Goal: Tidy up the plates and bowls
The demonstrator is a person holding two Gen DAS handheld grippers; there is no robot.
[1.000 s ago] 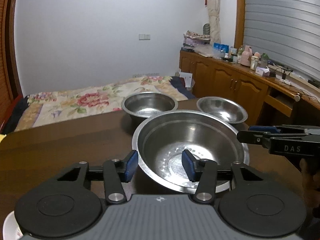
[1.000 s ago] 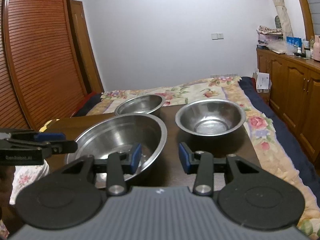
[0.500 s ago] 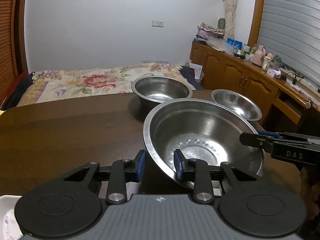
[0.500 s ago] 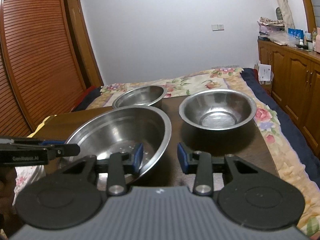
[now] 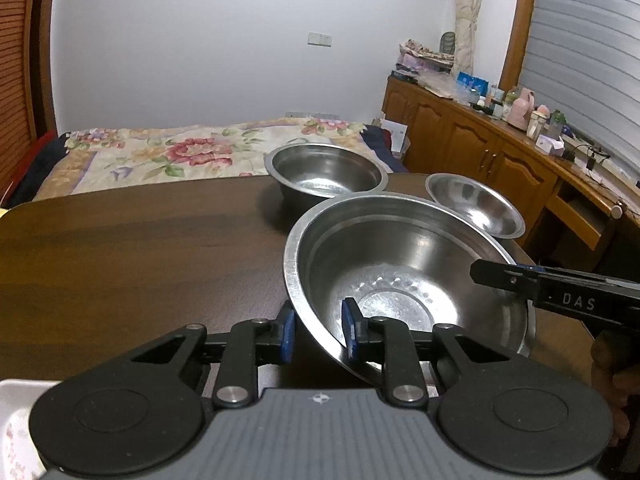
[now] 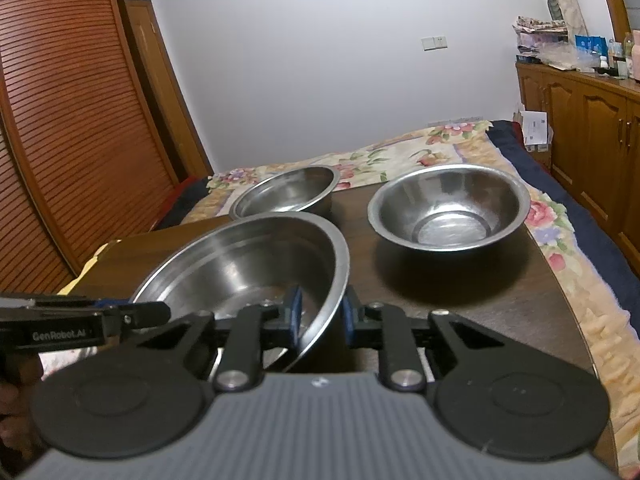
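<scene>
both grippers clamping large bowl rim

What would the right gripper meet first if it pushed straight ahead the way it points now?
The right gripper already straddles the big steel bowl's rim, so that bowl. Beyond lies bare table, between the two smaller bowls; depth is unclear.
</scene>
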